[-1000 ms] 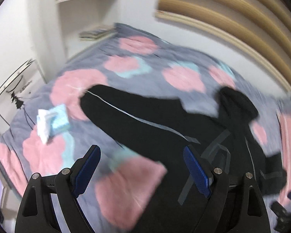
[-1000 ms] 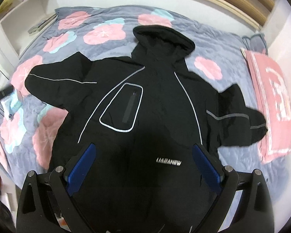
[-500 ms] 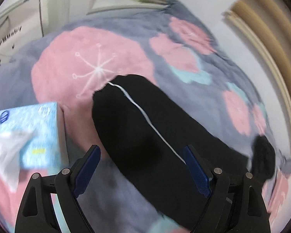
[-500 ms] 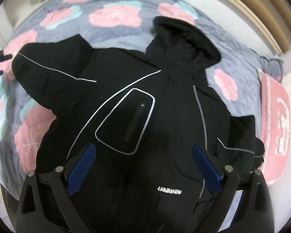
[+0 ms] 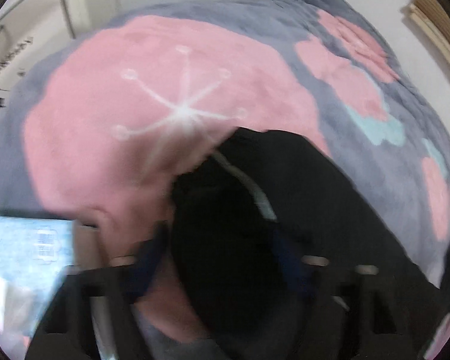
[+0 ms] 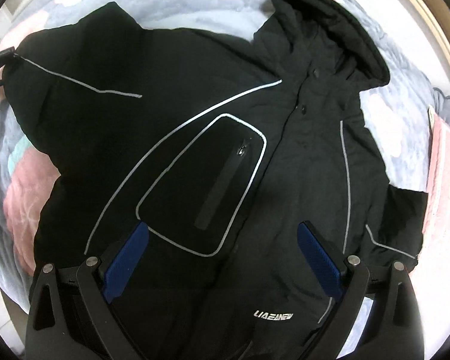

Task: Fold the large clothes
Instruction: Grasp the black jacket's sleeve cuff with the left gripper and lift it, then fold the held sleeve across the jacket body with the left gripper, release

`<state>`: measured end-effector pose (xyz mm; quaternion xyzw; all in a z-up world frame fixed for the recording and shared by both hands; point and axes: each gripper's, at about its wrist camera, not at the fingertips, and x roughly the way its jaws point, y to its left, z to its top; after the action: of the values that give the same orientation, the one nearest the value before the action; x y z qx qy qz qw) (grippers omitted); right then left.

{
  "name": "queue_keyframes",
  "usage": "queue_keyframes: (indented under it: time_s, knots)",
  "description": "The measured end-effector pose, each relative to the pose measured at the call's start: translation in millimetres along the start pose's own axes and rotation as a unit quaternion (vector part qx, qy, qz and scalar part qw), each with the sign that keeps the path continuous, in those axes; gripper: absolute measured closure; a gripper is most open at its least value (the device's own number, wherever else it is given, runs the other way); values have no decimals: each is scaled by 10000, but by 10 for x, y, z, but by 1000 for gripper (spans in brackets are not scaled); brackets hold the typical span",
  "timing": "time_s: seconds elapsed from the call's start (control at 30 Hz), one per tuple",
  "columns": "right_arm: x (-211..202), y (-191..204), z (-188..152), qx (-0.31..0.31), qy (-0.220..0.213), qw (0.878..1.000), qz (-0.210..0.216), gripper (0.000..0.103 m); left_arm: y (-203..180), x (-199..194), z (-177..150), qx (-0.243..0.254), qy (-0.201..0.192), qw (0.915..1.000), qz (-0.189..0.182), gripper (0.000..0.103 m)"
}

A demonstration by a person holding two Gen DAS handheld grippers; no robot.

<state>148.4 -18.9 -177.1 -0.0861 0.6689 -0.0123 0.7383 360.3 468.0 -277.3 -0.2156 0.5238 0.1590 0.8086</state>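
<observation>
Jaws spread, both | left gripper (image 5: 222, 258): sleeve cuff (image 5: 225, 210) (blurred) | right gripper (image 6: 222, 258): whole jacket (image 6: 225, 156)

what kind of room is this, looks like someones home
Most likely a bedroom in a home: a black hooded jacket lies spread on a bed covered with a grey quilt printed with pink flowers, a pale wooden headboard runs behind it, and a blue tissue box sits nearby.

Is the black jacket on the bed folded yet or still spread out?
Spread out. The black jacket lies flat, front up, on the floral bedspread, hood at the top, both sleeves extended sideways, and no panel turned over.
</observation>
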Motion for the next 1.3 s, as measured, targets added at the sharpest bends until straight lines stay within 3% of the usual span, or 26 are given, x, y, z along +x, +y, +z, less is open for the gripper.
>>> queue_keyframes:
  time_s: [0.07, 0.2, 0.27, 0.3, 0.4, 0.47, 0.53, 0.7, 0.9, 1.03, 1.17, 1.3]
  knots:
    - [-2, -25, -14, 34, -14, 10000, -3, 3, -43, -88, 2, 60, -177, 9998, -15, 84]
    - [-21, -74, -42, 100, -49, 9999, -65, 3, -157, -684, -81, 186, -1016, 9945, -197, 88]
    - [-17, -97, -58, 135, -29, 9999, -72, 3, -94, -928, -98, -2, -1316, 9913, 55, 88]
    - [-12, -107, -69, 162, -13, 9999, -58, 3, -7, -945, -86, -175, -1292, 9912, 223, 88]
    - [-16, -117, -93, 182, -11, 9998, -6, 3, 293, -594, -45, -740, -580, 9946, 448, 89]
    - [-33, -105, -112, 167, -45, 9998, -24, 3, 272, -520, -114, -494, -540, 9956, 593, 89]
    - [-59, -112, -134, 172, -92, 9998, -35, 3, 122, -607, -212, -93, -761, 9952, 609, 89]
    - [-126, -164, -159, 205, -273, 9994, -40, 3, -310, -1204, -455, 713, -1339, 9884, 29, 90]
    - [-252, -379, -212, 346, -585, 9975, -186, 3, -1230, -1957, -1039, 1998, -1668, 9626, -751, 90]
    - [-299, -708, -303, 734, -689, 9945, -272, 3, -1860, -2287, -1607, 2695, -1626, 9367, -1535, 90]
    - [-276, -997, -462, 1088, -662, 9914, -315, 3, -2504, -2353, -2292, 3429, -1364, 9072, -2019, 90]
    - [-151, -1201, -663, 1327, -510, 9892, -358, 3, -3021, -2131, -2933, 3845, -843, 8910, -2261, 90]
